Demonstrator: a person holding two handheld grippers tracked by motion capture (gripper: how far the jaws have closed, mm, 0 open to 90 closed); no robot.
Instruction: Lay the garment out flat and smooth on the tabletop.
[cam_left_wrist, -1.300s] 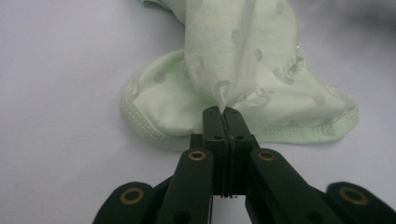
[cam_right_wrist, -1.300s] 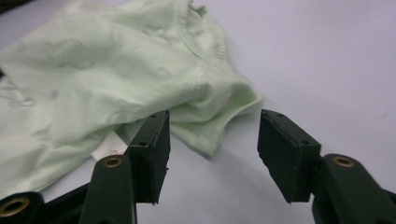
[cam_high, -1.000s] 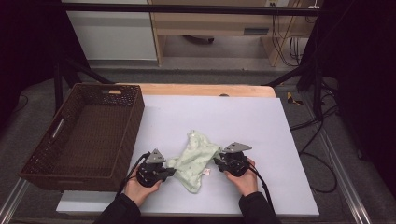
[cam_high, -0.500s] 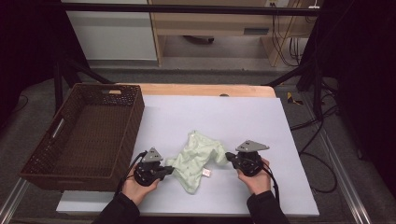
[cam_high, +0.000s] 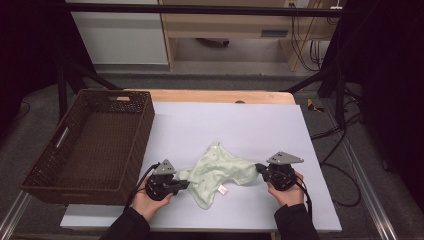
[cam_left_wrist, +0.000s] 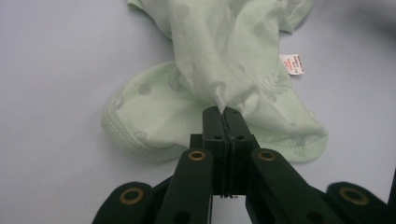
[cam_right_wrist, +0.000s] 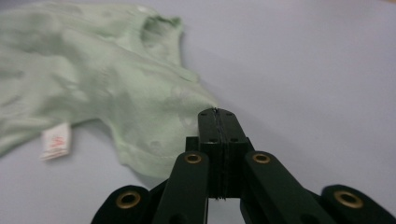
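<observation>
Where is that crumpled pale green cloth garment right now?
In the high view the pale green cloth garment lies on the white table, near its front edge, stretched between the left gripper and right gripper, right of the brown wicker basket.

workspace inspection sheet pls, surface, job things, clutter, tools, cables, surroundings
surface: pale sheet covering a wooden table, bare apart from the job's things
job's things: light green dotted garment with a white tag, crumpled, stretched between both tools; brown wicker basket at the left edge, nothing seen inside
clutter: nothing seen
tools: left tool shut on a pinch of the garment; right tool shut on the garment's opposite edge
cables: one black cable trails from each tool toward the person; more cables on the floor at right
surroundings: black frame posts, pale cabinet and wooden shelf behind, dark floor
</observation>
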